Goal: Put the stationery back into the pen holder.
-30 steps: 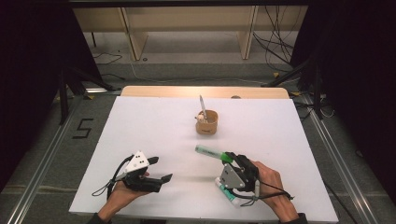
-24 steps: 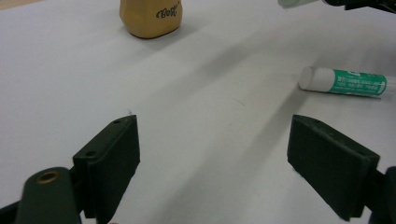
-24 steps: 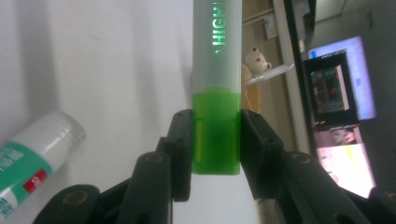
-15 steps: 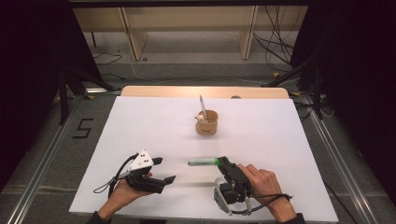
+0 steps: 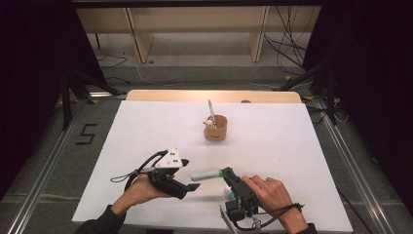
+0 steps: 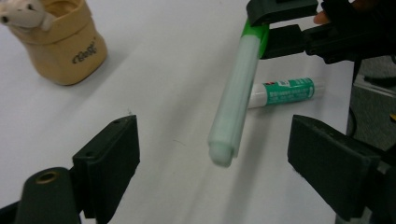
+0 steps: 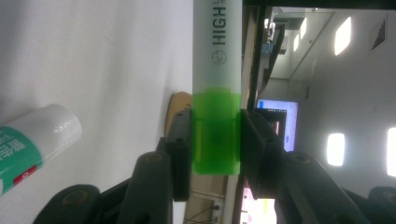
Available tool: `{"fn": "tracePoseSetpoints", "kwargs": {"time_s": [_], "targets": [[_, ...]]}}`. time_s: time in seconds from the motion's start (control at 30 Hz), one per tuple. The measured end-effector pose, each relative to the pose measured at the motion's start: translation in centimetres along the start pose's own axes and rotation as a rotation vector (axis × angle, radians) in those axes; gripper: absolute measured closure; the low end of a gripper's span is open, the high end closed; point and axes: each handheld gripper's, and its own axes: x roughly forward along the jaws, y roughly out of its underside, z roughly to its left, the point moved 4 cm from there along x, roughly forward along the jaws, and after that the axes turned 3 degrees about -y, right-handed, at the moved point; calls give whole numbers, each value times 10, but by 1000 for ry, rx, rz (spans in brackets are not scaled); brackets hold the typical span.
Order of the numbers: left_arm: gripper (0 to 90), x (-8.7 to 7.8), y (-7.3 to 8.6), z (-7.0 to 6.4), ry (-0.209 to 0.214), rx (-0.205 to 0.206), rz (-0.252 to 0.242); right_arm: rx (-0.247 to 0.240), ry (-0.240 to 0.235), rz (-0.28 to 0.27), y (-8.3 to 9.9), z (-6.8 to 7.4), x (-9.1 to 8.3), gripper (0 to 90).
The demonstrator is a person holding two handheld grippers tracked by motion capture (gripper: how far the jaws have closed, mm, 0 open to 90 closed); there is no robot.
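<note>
One highlighter is the thing I work with now. It has a pale, whitish-green body and a bright green end, and my right hand-held gripper is closed on that green end, one black jaw on each side, as the right gripper view shows clearly. The highlighter is lifted above the white bench and does not touch it. In the high view it lies almost level and points away from my right hand toward my left side.

My left hand-held gripper is open, with its two jaws standing wide apart. In the left gripper view the free pale end of the highlighter hangs between these jaws, but neither jaw touches it. My left hand holds this hand-held gripper low near the front of the bench, just beside the tip of the highlighter.

Under the highlighter, near my right hand-held gripper, a glue stick with a white and green label lies flat on the bench. I see it also in the right gripper view, beside the jaws and apart from them.

Farther back, near the middle of the bench, stands a small tan cup, well apart from both hand-held grippers. A pen stands inside it, tilted a little, and a small pale figure sits at its rim.
</note>
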Motion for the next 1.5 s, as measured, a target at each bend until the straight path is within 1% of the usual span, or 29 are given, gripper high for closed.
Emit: {"fn": "tracePoseSetpoints", "kwargs": {"time_s": [0.03, 0.07, 0.1, 0.13, 0.17, 0.2, 0.23, 0.27, 0.3, 0.37, 0.4, 0.43, 0.47, 0.5, 0.6, 0.63, 0.67, 0.7, 0.8, 0.83, 0.87, 0.9, 1.0, 1.03, 1.13, 1.17, 1.27, 1.3, 1.5], "targets": [[166, 4, -6, -3, 13, 33, 38, -16, 9, -4, -1, 0, 0, 675], [171, 4, -6, -3, 13, 33, 38, -34, 7, -4, -1, 1, 0, 675], [176, 8, -12, -5, 25, 63, 63, -42, 4, -3, -1, 3, 0, 675], [177, 8, -12, -5, 25, 63, 63, -57, 5, -2, -1, 4, 0, 675], [180, 11, -16, -7, 49, 70, 89, -67, 5, -1, -2, 6, 0, 675], [181, 11, -16, -7, 49, 70, 89, -67, 5, -1, -2, 6, 0, 675], [183, 16, -18, -7, 59, 91, 132, -94, 6, -10, -3, 7, 1, 675], [185, 16, -18, -7, 59, 91, 132, -90, 0, -2, -4, 9, 1, 675], [191, 19, -20, -7, 71, 99, 167, -109, 4, -8, -6, 8, 1, 675], [198, 24, -21, -8, 92, 104, 195, -122, 0, -4, -7, 10, 1, 675], [205, 24, -21, -8, 92, 104, 195, -134, 2, -8, -8, 10, 2, 675], [216, 28, -22, -10, 99, 130, 225, -130, -3, -4, -8, 12, 2, 675], [223, 28, -22, -10, 99, 130, 225, -130, -3, -4, -8, 12, 2, 675], [231, 32, -24, -12, 105, 137, 252, -136, -5, -3, -9, 13, 2, 675], [267, 35, -27, -13, 117, 146, 268, -140, -4, -6, -10, 14, 2, 675], [292, 37, -29, -14, 120, 160, 277, -144, -2, -12, -11, 13, 3, 675], [311, 37, -29, -14, 120, 160, 277, -141, -6, -10, -12, 14, 3, 675], [317, 39, -32, -16, 110, 180, 290, -143, -4, -10, -12, 15, 3, 675], [343, 39, -35, -18, 118, 185, 295, -152, -8, -11, -13, 16, 3, 675], [354, 40, -36, -18, 130, 185, 309, -158, -7, -13, -14, 16, 3, 675], [362, 40, -36, -18, 130, 185, 309, -157, -8, -13, -14, 17, 3, 675], [373, 42, -35, -17, 131, 192, 337, -159, -7, -15, -14, 17, 3, 675], [402, 44, -34, -15, 123, 189, 357, -158, -8, -16, -14, 17, 3, 675], [421, 46, -34, -15, 132, 192, 369, -161, -9, -18, -15, 17, 3, 675], [472, 47, -35, -16, 138, 198, 372, -164, -9, -22, -16, 18, 4, 675], [494, 48, -36, -16, 147, 210, 378, -167, -12, -22, -17, 19, 4, 675], [525, 50, -36, -17, 162, 218, 380, -162, -14, -26, -18, 20, 5, 675], [536, 52, -36, -19, 173, 226, 391, -166, -16, -26, -18, 20, 5, 675], [580, 58, -34, -22, 178, 245, 430, -168, -13, -29, -18, 20, 4, 675]]}}
